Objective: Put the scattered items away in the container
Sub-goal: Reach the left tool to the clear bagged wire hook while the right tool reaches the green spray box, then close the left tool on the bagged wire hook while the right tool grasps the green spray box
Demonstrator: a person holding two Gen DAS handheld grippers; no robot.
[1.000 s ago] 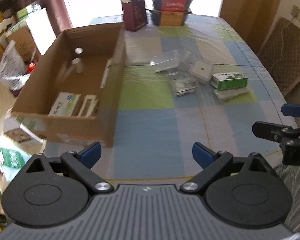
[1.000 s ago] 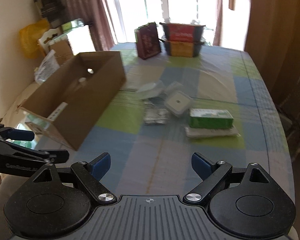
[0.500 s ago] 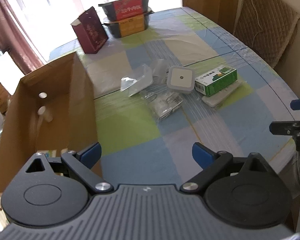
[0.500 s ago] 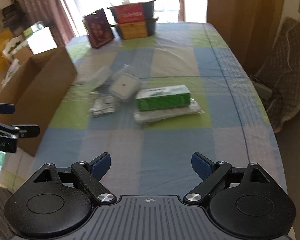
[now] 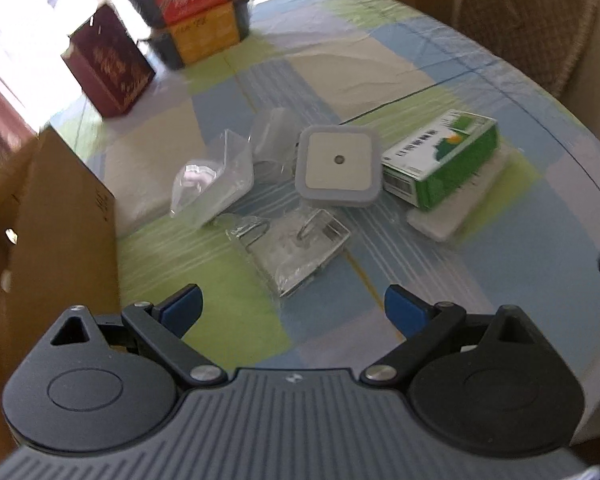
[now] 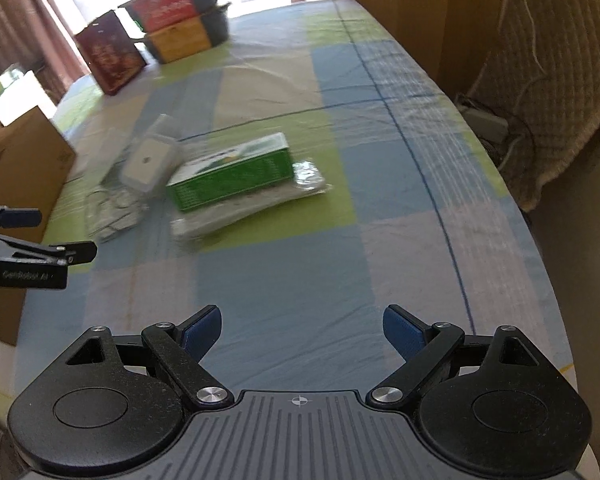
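Leftmost, the cardboard box [image 5: 56, 216] stands beside the loose pile: clear bags [image 5: 212, 178], square white case [image 5: 338, 166], green carton [image 5: 444, 160]. Both the left gripper [image 5: 292, 306] and right gripper [image 6: 302, 326] hover spread and empty. Slippery bags could slide from a pinch; the carton could topple off its wrapped pad [image 5: 452, 218].

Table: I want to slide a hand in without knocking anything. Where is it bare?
Bare cloth lies between the right tool and the green box, and along the table edge by the chair. Crowded: the white square case, clear bags and green box cluster beside the cardboard box.
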